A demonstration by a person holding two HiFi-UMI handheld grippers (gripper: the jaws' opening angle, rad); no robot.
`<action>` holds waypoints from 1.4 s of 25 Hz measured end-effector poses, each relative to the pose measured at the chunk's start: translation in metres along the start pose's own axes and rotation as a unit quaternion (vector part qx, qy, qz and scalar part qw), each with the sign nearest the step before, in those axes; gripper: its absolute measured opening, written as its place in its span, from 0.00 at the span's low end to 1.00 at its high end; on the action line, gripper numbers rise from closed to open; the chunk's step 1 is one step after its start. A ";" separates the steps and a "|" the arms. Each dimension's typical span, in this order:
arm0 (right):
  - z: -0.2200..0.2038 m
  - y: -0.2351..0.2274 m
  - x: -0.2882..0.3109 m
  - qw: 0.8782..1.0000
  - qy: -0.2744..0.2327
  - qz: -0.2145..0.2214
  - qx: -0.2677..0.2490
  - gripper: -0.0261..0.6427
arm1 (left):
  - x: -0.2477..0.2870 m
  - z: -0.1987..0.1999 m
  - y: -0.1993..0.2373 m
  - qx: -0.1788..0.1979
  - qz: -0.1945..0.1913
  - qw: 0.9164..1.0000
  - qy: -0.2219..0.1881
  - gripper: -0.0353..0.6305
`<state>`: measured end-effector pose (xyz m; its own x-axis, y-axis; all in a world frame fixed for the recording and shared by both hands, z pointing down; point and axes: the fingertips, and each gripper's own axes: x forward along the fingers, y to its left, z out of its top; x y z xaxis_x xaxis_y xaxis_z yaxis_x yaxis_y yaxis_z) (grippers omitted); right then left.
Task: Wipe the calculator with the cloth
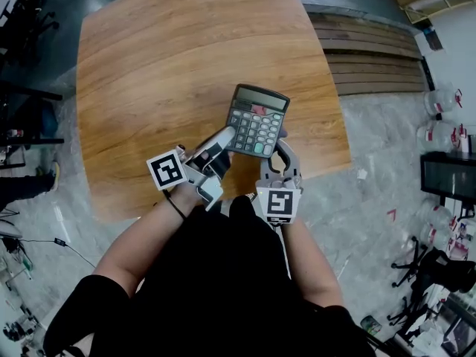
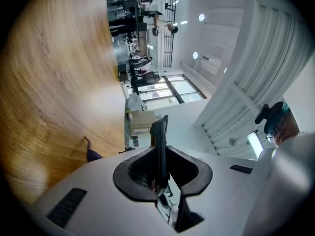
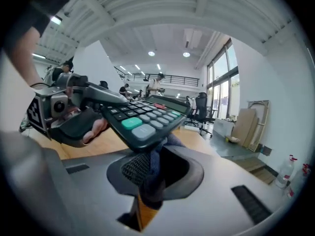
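While aloft, calculator (image 1: 256, 120) between left fingers (image 1: 220, 143).

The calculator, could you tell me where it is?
Head view, centre: over the near edge of the table, the calculator held by the left gripper, the cloth in the right gripper beneath it.

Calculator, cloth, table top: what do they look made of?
Likely hard plastic for the calculator: matte dark grey moulded case, keys plastic or rubber. The cloth looks like soft dark blue fabric, bunched and folded. The table is wood or wood-look laminate, I can't tell which: grain lines, smooth slight sheen.
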<state>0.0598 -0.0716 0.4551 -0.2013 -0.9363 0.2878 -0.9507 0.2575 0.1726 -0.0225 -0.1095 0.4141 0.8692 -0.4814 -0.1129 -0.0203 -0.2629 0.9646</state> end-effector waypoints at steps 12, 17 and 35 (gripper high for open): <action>0.052 0.050 -0.012 0.987 -0.130 0.086 0.027 0.11 | 0.007 0.013 -0.020 -0.075 -0.018 0.997 -0.018 0.16; 0.056 0.047 -0.017 0.987 -0.130 0.085 0.034 0.11 | 0.011 0.012 -0.025 -0.085 -0.022 0.996 -0.024 0.16; 0.050 -0.035 0.005 0.992 -0.126 -0.002 -0.010 0.11 | 0.002 0.006 -0.024 -0.133 -0.024 0.990 -0.034 0.16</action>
<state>0.0802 -0.0978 0.4030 -0.2532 -0.9665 0.0433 -0.9473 0.2567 0.1916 -0.0232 -0.1095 0.3892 0.8307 -0.5310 -0.1672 0.1591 -0.0615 0.9854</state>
